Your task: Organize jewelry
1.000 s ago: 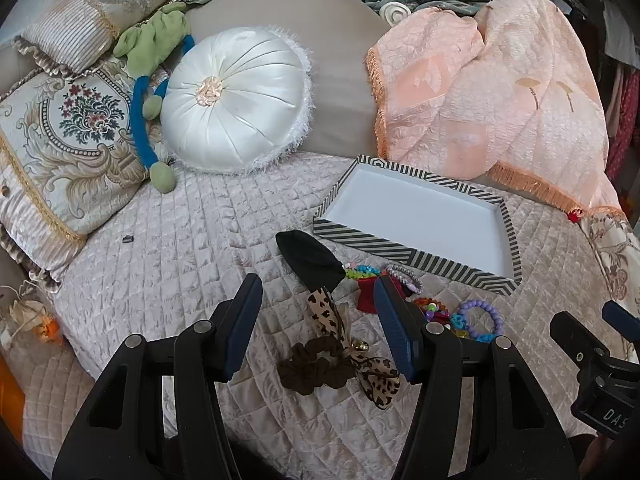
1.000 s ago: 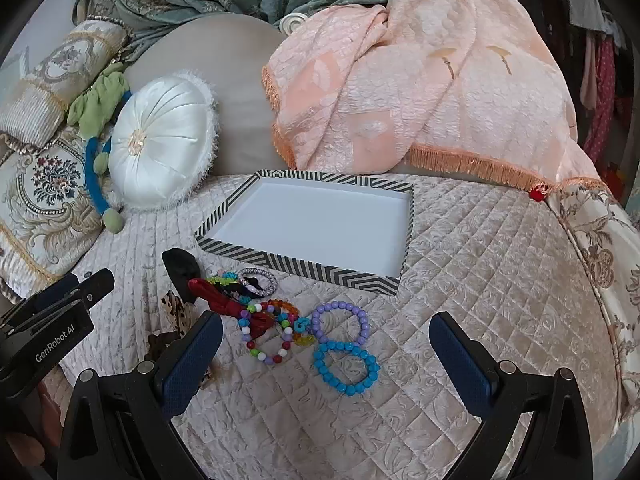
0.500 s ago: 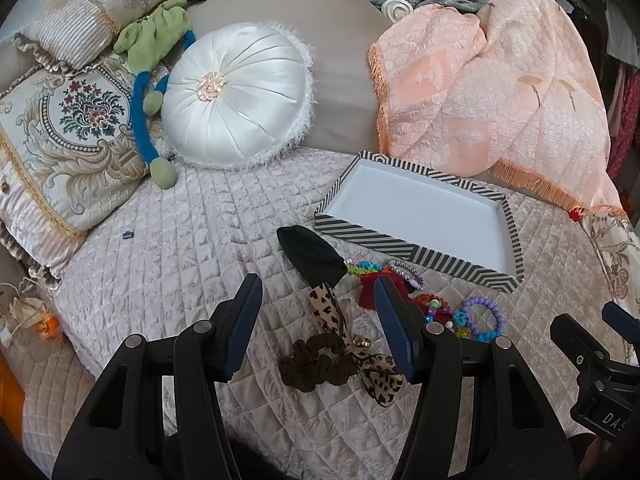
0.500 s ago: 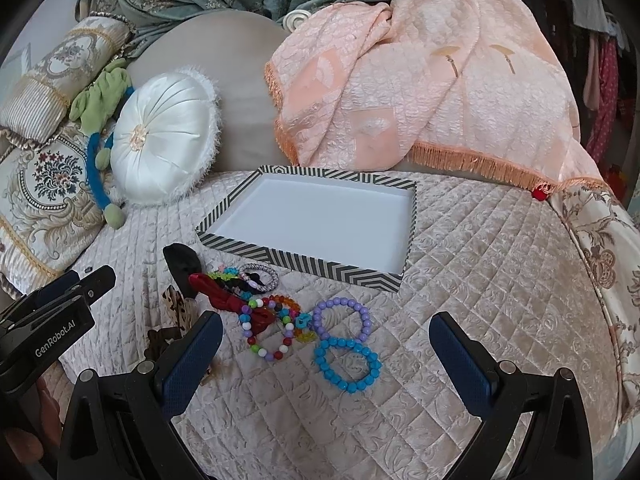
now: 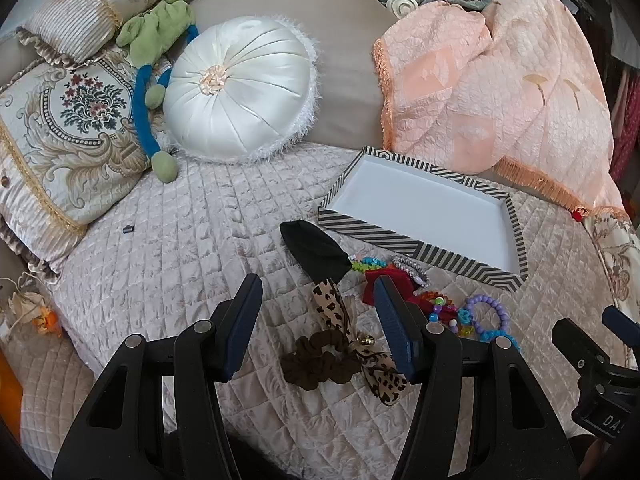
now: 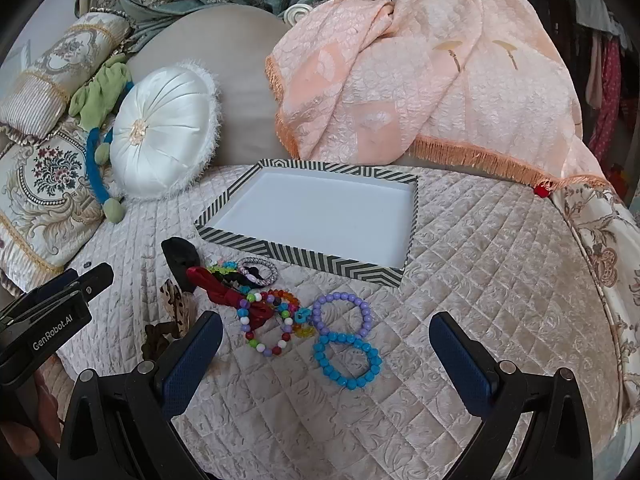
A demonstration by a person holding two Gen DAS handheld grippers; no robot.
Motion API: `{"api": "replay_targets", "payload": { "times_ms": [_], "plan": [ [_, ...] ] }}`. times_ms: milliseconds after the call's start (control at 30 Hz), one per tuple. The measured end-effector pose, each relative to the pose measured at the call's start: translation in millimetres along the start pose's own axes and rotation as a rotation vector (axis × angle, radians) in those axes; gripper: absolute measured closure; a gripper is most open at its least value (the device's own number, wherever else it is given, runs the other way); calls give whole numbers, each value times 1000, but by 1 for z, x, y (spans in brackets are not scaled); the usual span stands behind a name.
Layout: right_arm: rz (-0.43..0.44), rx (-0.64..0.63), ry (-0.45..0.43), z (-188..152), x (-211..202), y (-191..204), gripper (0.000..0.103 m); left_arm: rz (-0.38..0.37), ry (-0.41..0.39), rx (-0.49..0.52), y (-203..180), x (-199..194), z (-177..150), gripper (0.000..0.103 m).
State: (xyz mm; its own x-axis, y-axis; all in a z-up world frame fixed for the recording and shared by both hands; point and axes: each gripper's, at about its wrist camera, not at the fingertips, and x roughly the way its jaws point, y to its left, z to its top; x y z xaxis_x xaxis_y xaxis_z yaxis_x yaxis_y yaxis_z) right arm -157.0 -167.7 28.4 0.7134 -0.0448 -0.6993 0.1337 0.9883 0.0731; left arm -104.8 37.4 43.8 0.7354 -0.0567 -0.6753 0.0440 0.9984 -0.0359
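A striped tray [image 5: 412,247] [image 6: 304,254] with a bare white floor lies on the quilted bed. In front of it lies a heap of jewelry and hair pieces: a blue bead bracelet [image 6: 347,360], a purple bead bracelet [image 6: 342,314] [image 5: 486,312], a multicolour bead bracelet [image 6: 264,328], a red bow [image 6: 218,286], a black clip [image 5: 316,252], a leopard bow [image 5: 340,312] and a brown scrunchie [image 5: 318,364]. My left gripper [image 5: 318,326] is open above the scrunchie and bow. My right gripper [image 6: 326,356] is open wide, above the blue bracelet.
A white round cushion [image 5: 240,88], a green and blue plush toy [image 5: 154,60] and patterned pillows [image 5: 60,128] stand at the back left. A peach blanket [image 6: 420,80] is draped behind the tray. A small dark object [image 5: 128,229] lies on the quilt.
Both views have shifted slightly; the tray and jewelry sit a little lower and nearer. Both grippers stay open and nothing was picked up.
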Motion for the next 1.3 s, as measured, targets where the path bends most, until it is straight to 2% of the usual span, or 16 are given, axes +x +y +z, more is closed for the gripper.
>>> {"api": "replay_targets", "payload": {
  "times_ms": [967,1200,1300],
  "plan": [
    [11,-18,15,-2,4,5,1,-12,10,4,-3,-1,0,45],
    [28,-14,22,-7,10,-2,1,-44,45,-55,19,7,2,45],
    [56,-15,41,-11,19,-3,1,-92,94,-109,32,17,2,45]
  ]
}}
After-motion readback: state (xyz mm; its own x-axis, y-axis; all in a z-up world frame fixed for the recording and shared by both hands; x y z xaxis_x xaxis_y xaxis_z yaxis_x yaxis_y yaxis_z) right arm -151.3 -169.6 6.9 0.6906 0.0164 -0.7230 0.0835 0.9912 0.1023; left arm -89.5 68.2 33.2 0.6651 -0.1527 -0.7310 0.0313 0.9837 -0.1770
